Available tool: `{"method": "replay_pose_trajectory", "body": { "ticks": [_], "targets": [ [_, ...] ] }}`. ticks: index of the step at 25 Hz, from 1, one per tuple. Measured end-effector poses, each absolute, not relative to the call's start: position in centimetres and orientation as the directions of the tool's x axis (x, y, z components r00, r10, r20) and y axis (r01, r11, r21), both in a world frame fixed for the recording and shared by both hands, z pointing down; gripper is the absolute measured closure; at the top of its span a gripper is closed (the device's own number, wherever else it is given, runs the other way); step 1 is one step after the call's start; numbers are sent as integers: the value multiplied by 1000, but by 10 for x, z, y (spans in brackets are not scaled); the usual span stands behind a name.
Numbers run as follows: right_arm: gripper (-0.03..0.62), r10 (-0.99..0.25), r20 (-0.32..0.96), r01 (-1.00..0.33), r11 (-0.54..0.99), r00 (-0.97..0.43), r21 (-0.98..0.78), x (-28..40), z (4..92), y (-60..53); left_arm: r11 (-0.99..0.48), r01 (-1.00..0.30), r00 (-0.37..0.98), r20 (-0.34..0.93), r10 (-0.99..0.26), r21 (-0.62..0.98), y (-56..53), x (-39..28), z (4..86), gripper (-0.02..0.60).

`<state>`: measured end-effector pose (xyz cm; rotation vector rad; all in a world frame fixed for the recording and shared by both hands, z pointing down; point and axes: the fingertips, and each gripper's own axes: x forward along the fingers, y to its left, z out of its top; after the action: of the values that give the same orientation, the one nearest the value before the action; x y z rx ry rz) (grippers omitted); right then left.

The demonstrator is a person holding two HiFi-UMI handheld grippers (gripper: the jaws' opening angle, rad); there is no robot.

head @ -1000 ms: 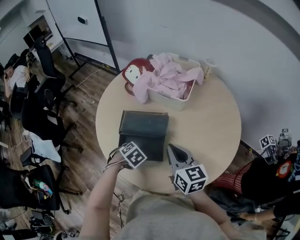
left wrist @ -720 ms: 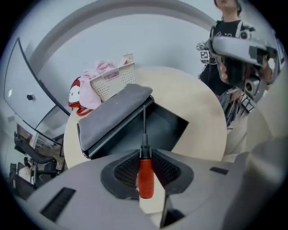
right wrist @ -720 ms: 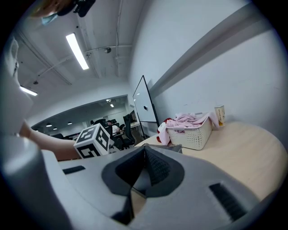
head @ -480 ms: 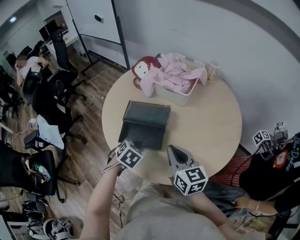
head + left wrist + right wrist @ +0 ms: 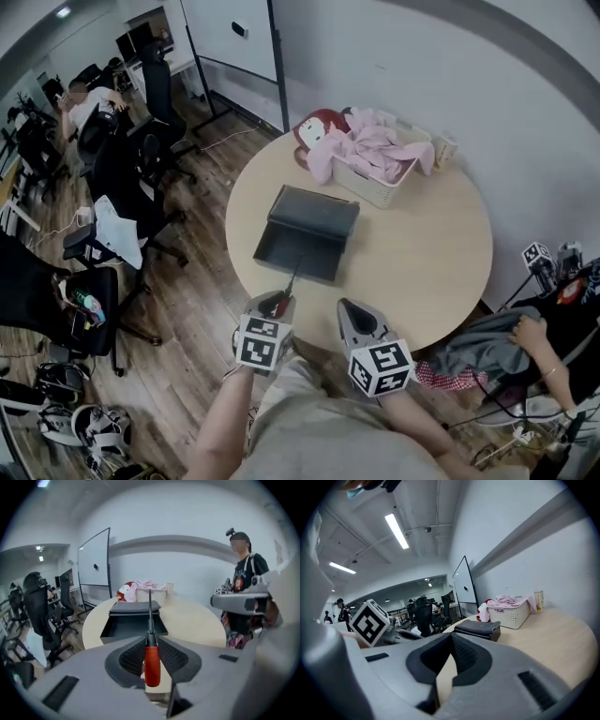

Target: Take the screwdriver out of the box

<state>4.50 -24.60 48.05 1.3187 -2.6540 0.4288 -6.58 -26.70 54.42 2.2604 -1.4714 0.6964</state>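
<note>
The dark box (image 5: 305, 246) lies open in the middle of the round table (image 5: 422, 262), its lid tipped back. My left gripper (image 5: 278, 300) hangs over the table's near edge, shut on the screwdriver (image 5: 290, 284). In the left gripper view the red handle (image 5: 151, 663) sits clamped between the pads, and the dark shaft (image 5: 149, 609) points at the box (image 5: 133, 623). The tip is clear of the box rim. My right gripper (image 5: 345, 307) is beside it to the right, shut with nothing in it (image 5: 451, 638).
A white basket (image 5: 382, 190) of pink cloth, a red plush toy (image 5: 314, 127) and a cup (image 5: 445, 148) stand at the table's far side. Office chairs (image 5: 122, 178) crowd the floor on the left. A person (image 5: 539, 337) is at the right.
My left gripper has come back out of the box towards me and risen, rolling as it went, with the screwdriver in it. The right gripper has shifted sideways a little.
</note>
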Motion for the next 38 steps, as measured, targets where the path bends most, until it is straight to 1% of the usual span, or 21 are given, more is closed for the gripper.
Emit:
{"method": "replay_pose_trajectory", "body": {
  "ticks": [6,10,13,22,26,38],
  "targets": [
    [594,-719,261,-763,626,-644,-160,26,479,-221,-260,-945,321,423,-848,197,-230,-78,509,506],
    [594,-708,246,-747,649,-662,-143,16,476,-207,-224,-948,289,319,-903,226,-207,-85,491,506],
    [594,-703,242,-741,658,-669,-137,9,474,-196,-190,-948,260,277,-925,254,-189,-92,482,506],
    [594,-712,221,-744,657,-666,-122,-6,463,-160,-202,-933,271,214,-938,299,-138,-108,466,506],
    [594,-719,214,-749,649,-661,-131,-10,459,-149,-212,-934,278,209,-938,288,-124,-114,464,506],
    [594,-727,208,-754,650,-654,-97,-14,454,-145,-197,-939,254,185,-949,282,-122,-125,456,506]
  ]
}}
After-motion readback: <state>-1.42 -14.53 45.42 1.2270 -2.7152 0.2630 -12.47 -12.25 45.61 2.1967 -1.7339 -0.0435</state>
